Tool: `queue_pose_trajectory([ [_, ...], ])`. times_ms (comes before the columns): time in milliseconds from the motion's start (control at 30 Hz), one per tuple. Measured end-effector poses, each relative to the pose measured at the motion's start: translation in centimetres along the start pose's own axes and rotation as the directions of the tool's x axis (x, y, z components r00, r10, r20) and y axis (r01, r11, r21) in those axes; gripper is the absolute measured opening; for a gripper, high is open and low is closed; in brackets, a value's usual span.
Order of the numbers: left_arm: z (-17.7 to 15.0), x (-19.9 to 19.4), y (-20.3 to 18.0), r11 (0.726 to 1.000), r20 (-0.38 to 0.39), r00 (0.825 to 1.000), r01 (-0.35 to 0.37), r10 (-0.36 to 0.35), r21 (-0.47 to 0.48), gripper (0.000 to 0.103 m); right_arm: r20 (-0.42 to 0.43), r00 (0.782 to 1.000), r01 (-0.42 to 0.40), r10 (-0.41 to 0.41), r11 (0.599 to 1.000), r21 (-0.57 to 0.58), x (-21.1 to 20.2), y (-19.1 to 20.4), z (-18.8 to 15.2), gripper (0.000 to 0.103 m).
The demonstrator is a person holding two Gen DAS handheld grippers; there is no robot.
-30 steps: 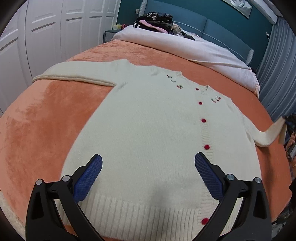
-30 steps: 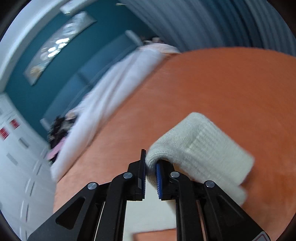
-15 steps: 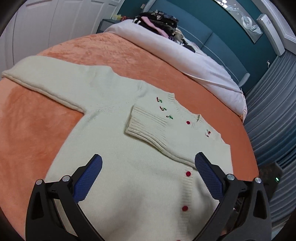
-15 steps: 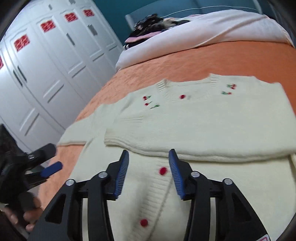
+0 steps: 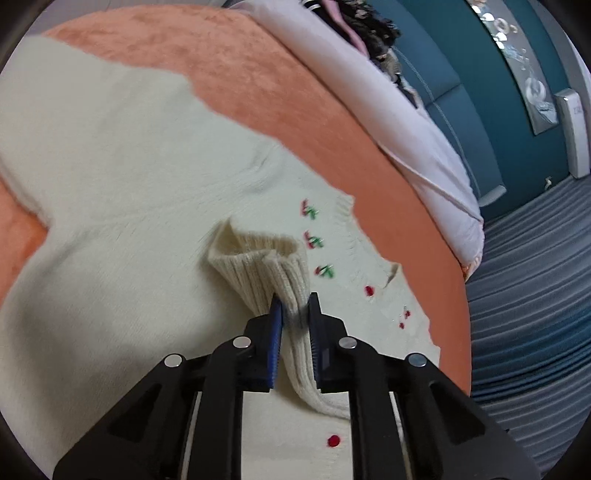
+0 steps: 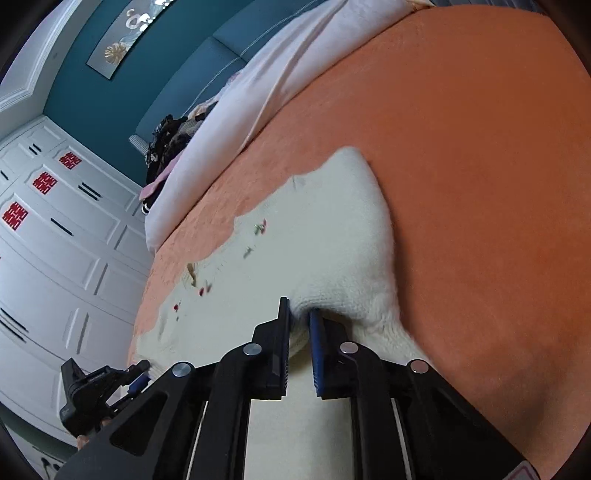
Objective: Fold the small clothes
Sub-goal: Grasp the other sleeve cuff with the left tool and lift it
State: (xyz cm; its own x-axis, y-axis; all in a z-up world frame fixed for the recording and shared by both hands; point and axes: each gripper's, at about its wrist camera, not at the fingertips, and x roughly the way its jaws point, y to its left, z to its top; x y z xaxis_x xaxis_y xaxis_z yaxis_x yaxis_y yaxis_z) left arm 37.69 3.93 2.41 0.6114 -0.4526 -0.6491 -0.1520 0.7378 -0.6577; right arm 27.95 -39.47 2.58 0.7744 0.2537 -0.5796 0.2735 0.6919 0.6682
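A cream knit cardigan (image 5: 110,192) with red buttons and small cherry embroidery lies flat on an orange bedspread (image 5: 258,92). Its right sleeve is folded across the chest. My left gripper (image 5: 294,308) is shut on the ribbed cuff (image 5: 266,273) of that folded sleeve, lifting it slightly. In the right wrist view my right gripper (image 6: 300,312) is shut on the cardigan's folded shoulder edge (image 6: 354,295), at the garment's right side. The left gripper also shows in the right wrist view (image 6: 138,380) at lower left.
A white duvet (image 5: 388,122) lies across the bed's far end with a pile of dark clothes (image 5: 365,33) on it. White wardrobe doors (image 6: 55,258) stand beyond the bed. Blue curtains (image 5: 535,295) hang on the right.
Both grippers were open half a second ago; the left has closed on the folded sleeve's cuff and the right has closed on the shoulder fold. Both moved in close to the cloth.
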Motion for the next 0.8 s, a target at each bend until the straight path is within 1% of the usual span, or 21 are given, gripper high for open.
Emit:
queue_pose_trajectory([
  [67,0.8,-1.8,-1.8,0.997,0.074,0.996,0.035,-0.04,0.075,0.012,0.08,0.995,-0.058,0.061,0.998,-0.04,-2.8,1.6,0.7,0.011],
  [100,1.0,-2.5,-2.2,0.993,0.102,0.993,0.046,-0.057,0.105,0.012,0.118,0.99,-0.064,0.073,0.995,-0.078,-3.7,2.4,0.9,0.011],
  [133,1.1,-2.5,-2.2,0.992,0.113,0.992,0.037,-0.051,0.121,0.012,0.141,0.989,-0.037,0.053,0.993,-0.113,-3.8,2.7,0.7,0.01],
  [167,1.0,-1.8,-1.7,0.992,0.1,0.995,0.007,-0.019,0.124,0.012,0.124,0.992,0.006,0.009,0.992,-0.123,-3.2,2.1,0.4,0.01],
  [200,0.7,-0.4,-0.9,0.992,0.06,0.998,-0.027,0.02,0.122,0.012,0.074,0.996,0.054,-0.046,0.992,-0.113,-1.6,0.7,0.1,0.01],
  [233,0.2,1.2,0.1,0.99,0.018,0.997,-0.075,0.074,0.121,0.012,0.009,0.994,0.112,-0.112,0.99,-0.086,0.3,-1.1,-0.6,0.009],
  [267,-0.6,2.5,1.3,0.985,-0.018,0.991,-0.128,0.131,0.117,0.012,-0.051,0.989,0.135,-0.138,0.99,-0.051,1.8,-2.7,-1.4,0.007],
  [300,-1.4,2.9,2.6,0.986,-0.026,0.991,-0.124,0.128,0.108,0.013,-0.023,0.995,0.098,-0.098,0.995,-0.026,1.4,-3.0,-1.4,0.007],
  [333,-1.9,2.4,3.4,0.99,0.002,0.995,-0.095,0.095,0.104,0.014,-0.015,0.995,0.096,-0.097,0.995,-0.026,0.9,-2.7,-1.1,0.008],
  [433,-2.5,1.7,4.3,0.995,0.023,0.998,-0.06,0.058,0.084,0.015,0.01,0.991,0.133,-0.133,0.989,-0.067,-0.6,-0.7,-1.0,0.01],
  [467,-2.7,1.7,4.3,0.994,0.029,0.998,-0.06,0.057,0.094,0.015,0.061,0.985,0.165,-0.16,0.982,-0.088,-1.7,0.2,-1.2,0.012],
  [533,-3.0,1.7,4.2,0.99,0.048,0.997,-0.068,0.062,0.123,0.015,0.153,0.977,0.171,-0.151,0.977,-0.129,-3.8,1.6,-1.3,0.012],
  [567,-3.2,1.7,4.1,0.989,0.058,0.996,-0.071,0.064,0.131,0.015,0.174,0.974,0.17,-0.144,0.974,-0.149,-4.3,2.4,-1.0,0.014],
  [600,-3.3,1.6,4.1,0.988,0.066,0.996,-0.071,0.063,0.134,0.016,0.176,0.975,0.165,-0.135,0.972,-0.167,-4.4,2.9,-0.6,0.014],
  [633,-3.1,1.7,4.0,0.989,0.07,0.996,-0.067,0.059,0.132,0.016,0.166,0.976,0.17,-0.138,0.966,-0.193,-3.5,3.4,0.0,0.014],
  [667,-3.1,1.6,4.2,0.99,0.072,0.996,-0.06,0.051,0.126,0.016,0.144,0.976,0.194,-0.165,0.958,-0.213,-1.9,3.8,0.4,0.014],
  [700,-3.1,1.7,4.3,0.991,0.072,0.996,-0.052,0.044,0.121,0.016,0.106,0.972,0.228,-0.209,0.948,-0.224,-0.3,3.1,0.3,0.014],
  [733,-3.0,1.7,4.3,0.992,0.07,0.997,-0.044,0.036,0.115,0.016,0.041,0.961,0.274,-0.272,0.935,-0.225,1.9,1.7,0.0,0.01],
  [767,-2.9,1.7,4.4,0.993,0.066,0.997,-0.038,0.031,0.111,0.016,-0.009,0.95,0.302,-0.311,0.927,-0.223,3.3,0.2,-0.6,0.001],
  [800,-2.8,1.5,4.5,0.994,0.057,0.998,-0.032,0.026,0.106,0.017,0.007,0.957,0.283,-0.288,0.933,-0.221,3.3,-0.3,-1.1,0.001],
])
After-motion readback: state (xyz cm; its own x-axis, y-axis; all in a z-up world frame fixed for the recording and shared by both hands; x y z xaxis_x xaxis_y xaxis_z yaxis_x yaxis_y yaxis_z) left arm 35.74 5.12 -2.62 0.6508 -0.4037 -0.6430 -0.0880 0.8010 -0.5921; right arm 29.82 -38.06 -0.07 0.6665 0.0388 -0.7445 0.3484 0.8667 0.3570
